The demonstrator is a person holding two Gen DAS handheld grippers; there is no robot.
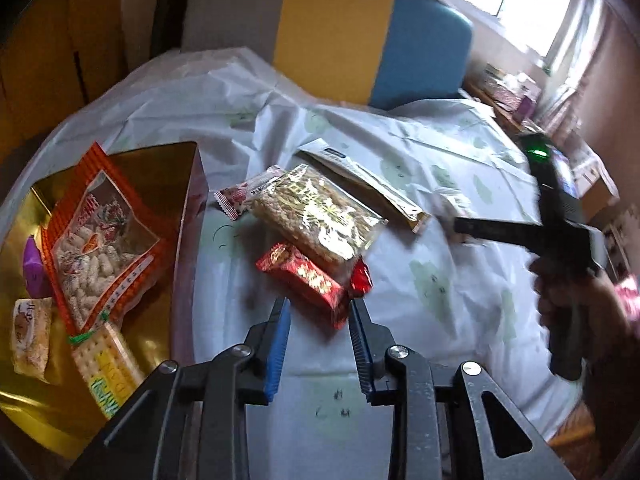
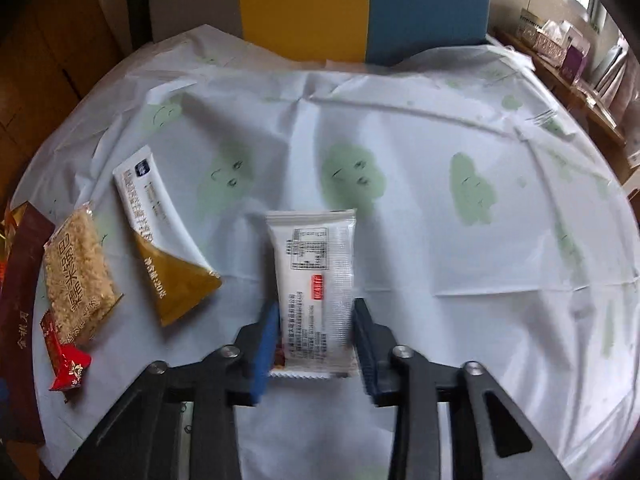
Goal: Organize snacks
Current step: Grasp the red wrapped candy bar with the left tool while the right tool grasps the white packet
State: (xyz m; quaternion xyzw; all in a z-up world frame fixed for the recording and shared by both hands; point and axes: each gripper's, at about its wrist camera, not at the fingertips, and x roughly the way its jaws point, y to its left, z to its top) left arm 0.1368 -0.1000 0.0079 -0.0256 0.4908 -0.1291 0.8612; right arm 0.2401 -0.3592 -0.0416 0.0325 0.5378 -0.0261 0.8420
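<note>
My left gripper [image 1: 320, 306] is open, its jaws on either side of the near end of a red snack packet [image 1: 302, 278] on the white cloth. A clear packet of rice crackers [image 1: 316, 216] lies partly on the red one. A small pink-white candy packet [image 1: 248, 192] and a white-and-gold sachet [image 1: 360, 176] lie behind. My right gripper [image 2: 314, 314] is shut on a white snack packet [image 2: 314, 276], held above the cloth. The gold tray [image 1: 132, 168] at left holds an orange bag [image 1: 96, 236] and several small snacks.
The right hand-held gripper [image 1: 560, 216] shows at right in the left wrist view. A grey, yellow and blue chair back [image 1: 332, 32] stands behind the table. A shelf with boxes [image 2: 560, 52] is at far right. The white cloth [image 2: 440, 220] has green prints.
</note>
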